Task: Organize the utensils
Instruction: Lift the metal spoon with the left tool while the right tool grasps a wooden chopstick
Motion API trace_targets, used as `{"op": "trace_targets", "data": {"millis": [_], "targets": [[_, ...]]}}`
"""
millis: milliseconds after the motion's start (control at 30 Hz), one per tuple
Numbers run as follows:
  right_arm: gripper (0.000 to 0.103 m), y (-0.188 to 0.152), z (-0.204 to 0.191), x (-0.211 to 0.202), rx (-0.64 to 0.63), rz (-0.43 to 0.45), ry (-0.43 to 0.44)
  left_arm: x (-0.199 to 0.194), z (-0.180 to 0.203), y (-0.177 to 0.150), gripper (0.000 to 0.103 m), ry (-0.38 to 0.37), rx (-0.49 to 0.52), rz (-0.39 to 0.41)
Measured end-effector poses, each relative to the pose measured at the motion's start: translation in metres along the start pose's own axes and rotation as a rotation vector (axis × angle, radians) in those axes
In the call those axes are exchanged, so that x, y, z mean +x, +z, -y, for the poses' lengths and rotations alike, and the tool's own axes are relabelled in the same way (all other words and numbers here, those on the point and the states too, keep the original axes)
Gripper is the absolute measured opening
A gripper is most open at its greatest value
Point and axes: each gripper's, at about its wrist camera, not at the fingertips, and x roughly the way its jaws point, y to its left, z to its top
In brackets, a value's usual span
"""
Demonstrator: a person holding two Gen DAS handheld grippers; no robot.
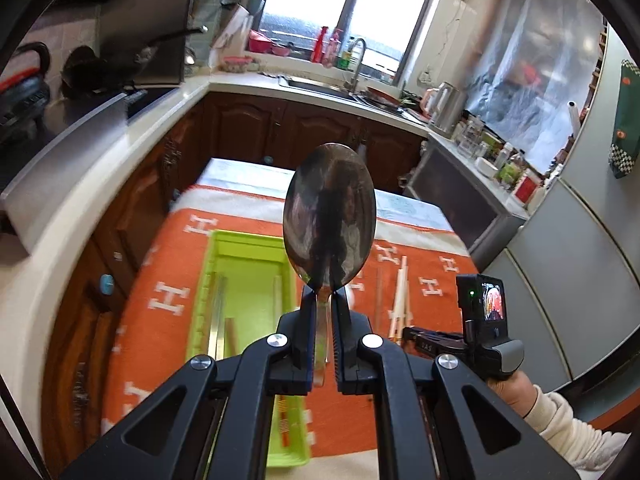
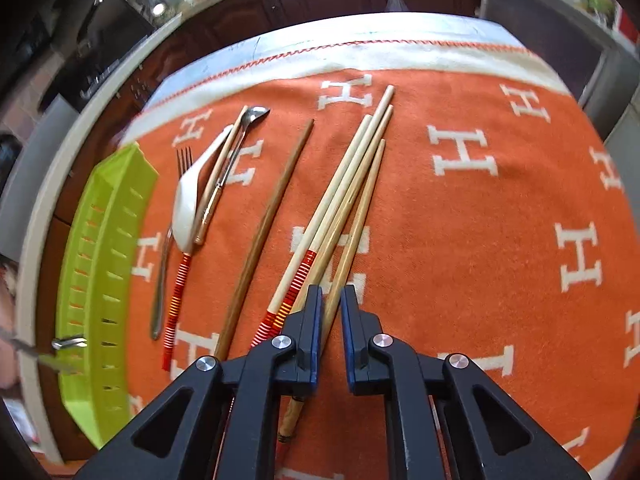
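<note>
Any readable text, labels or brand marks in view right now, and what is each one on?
"H": white letter repeated across the orange cloth.
"DAS", faint and uncertain: on the black body of the right gripper.
Bottle and jar labels on the far counter: too small and blurred to read.

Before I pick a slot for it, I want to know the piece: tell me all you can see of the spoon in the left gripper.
The spoon is shiny metal with a broad oval bowl that mirrors the room. It stands upright, bowl up, lifted clear above the orange cloth and the green tray. The left gripper is shut on its neck just below the bowl; the handle runs down between the fingers, mostly hidden. Nothing else touches it.
</note>
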Motion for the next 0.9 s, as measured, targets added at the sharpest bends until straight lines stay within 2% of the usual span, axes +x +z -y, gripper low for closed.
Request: {"op": "trace_targets", "data": {"millis": [100,300,433,533,700,900], "targets": [[0.010,-0.001,-0.011,0.001,-0.038,0.015,-0.061,-0.011,-0.010,0.000,0.005,0.075,0.009,-0.016],[0.008,-0.003,-0.010,-0.001,-0.002,0.034,-0.049,0.005,-0.030,-0.014,0.005,0.167,0.028,-0.120],[0.005,-0.006,0.000,-0.004,0.048,0.033,-0.007,0.035,-0.039,-0.029,0.004,0.172,0.028,-0.208],[0.005,-0.009,0.006,-0.010,0.073,0.043,0.012,0.056,-0.045,-0.034,0.004,0.155,0.012,-0.232],[0.005,-0.013,0.013,-0.032,0.108,0.075,0.060,0.081,-0.049,-0.036,0.004,0.146,-0.009,-0.254],[0.005,-0.014,0.001,-0.065,0.100,0.111,0.143,0.086,-0.059,-0.038,0.006,0.149,-0.047,-0.251]]}}
